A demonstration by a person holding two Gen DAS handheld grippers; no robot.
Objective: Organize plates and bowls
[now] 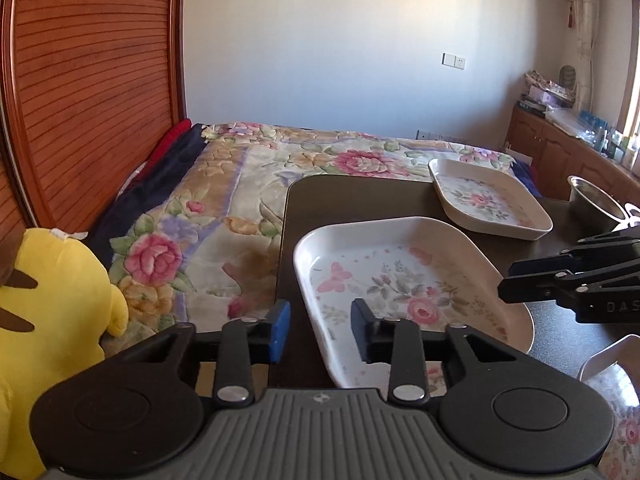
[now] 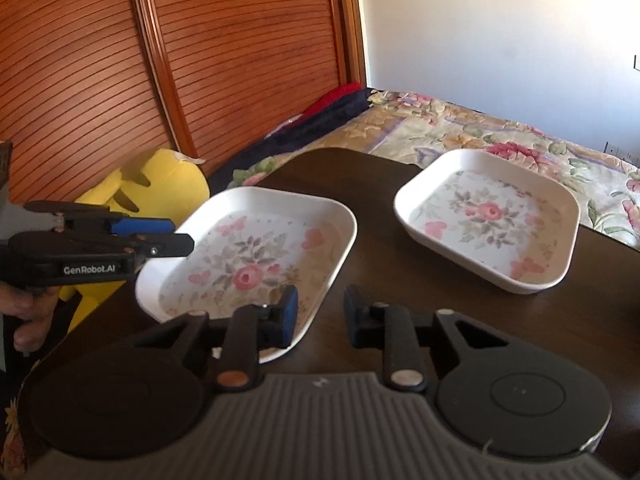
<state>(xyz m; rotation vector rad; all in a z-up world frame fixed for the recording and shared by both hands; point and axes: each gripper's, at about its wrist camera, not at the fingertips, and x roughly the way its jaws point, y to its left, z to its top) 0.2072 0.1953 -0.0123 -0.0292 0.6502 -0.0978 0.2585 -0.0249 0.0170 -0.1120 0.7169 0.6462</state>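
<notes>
Two white rectangular plates with a pink floral print lie on a dark table (image 1: 360, 196) (image 2: 372, 248). The near plate (image 1: 400, 280) (image 2: 248, 256) is flanked by both grippers. My left gripper (image 1: 320, 330) (image 2: 182, 234) is open, its jaws straddling that plate's left rim. My right gripper (image 2: 320, 316) (image 1: 510, 280) is open too, one finger over the plate's near right rim and the other outside it. The far plate (image 1: 488, 200) (image 2: 488, 220) sits apart toward the bed. A steel bowl (image 1: 592, 200) stands at the table's right edge.
Another floral dish (image 1: 616, 400) shows at the lower right. A bed with a flowered cover (image 1: 240, 184) (image 2: 500, 136) borders the table, with a wooden headboard (image 1: 92, 80) and a yellow plush toy (image 1: 52, 300) (image 2: 172, 180). A hand (image 2: 32, 316) holds the left gripper.
</notes>
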